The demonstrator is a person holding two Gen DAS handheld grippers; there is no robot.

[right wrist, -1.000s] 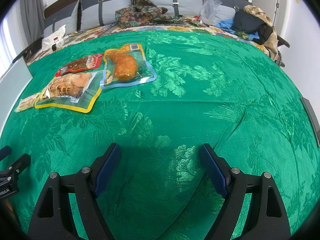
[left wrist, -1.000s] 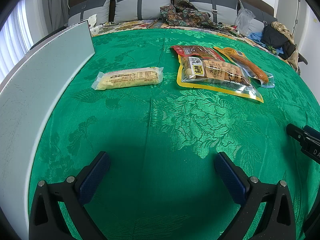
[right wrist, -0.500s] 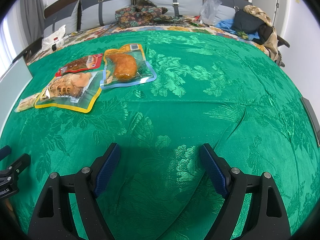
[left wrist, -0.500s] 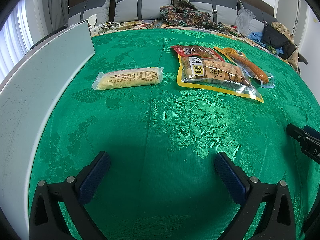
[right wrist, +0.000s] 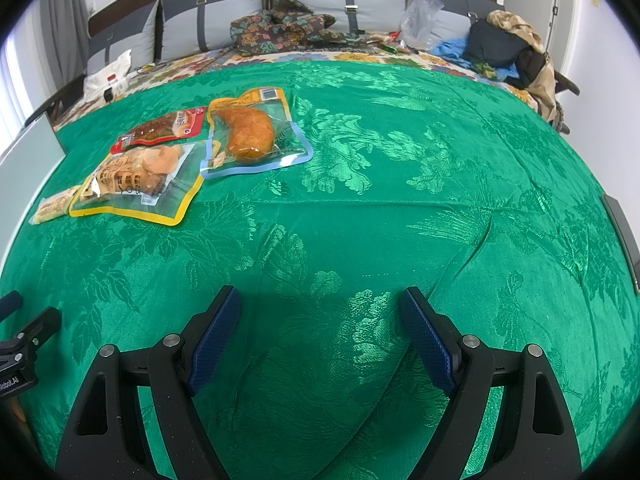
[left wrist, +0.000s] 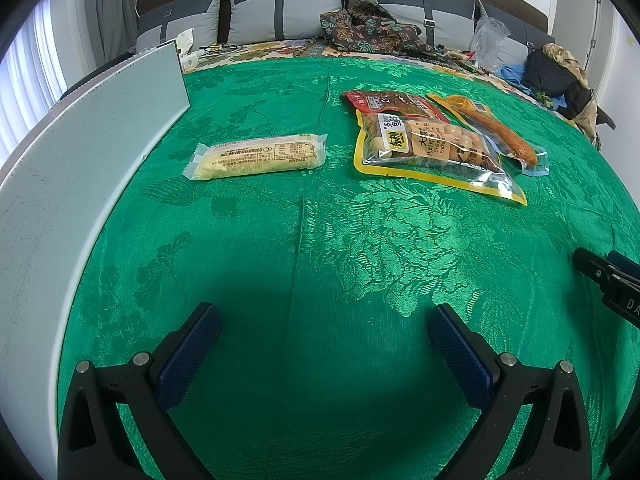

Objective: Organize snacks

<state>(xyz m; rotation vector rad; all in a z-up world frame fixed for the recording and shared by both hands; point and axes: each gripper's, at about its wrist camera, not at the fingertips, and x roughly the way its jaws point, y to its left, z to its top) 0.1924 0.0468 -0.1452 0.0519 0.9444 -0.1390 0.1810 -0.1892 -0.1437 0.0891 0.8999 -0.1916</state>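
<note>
Several snack packs lie on a green cloth. A long pale yellow pack lies alone left of centre. To its right a yellow-rimmed clear pouch overlaps a red pack and a blue-rimmed pouch with an orange sausage. From the right wrist view, the yellow-rimmed pouch, red pack, blue-rimmed pouch and an end of the pale pack sit far left. My left gripper and right gripper are open, empty, well short of the snacks.
A pale grey-white panel stands along the cloth's left edge. Pillows, a patterned cloth, a plastic bag and dark bags lie behind. A fold creases the cloth. The other gripper's tip shows at right.
</note>
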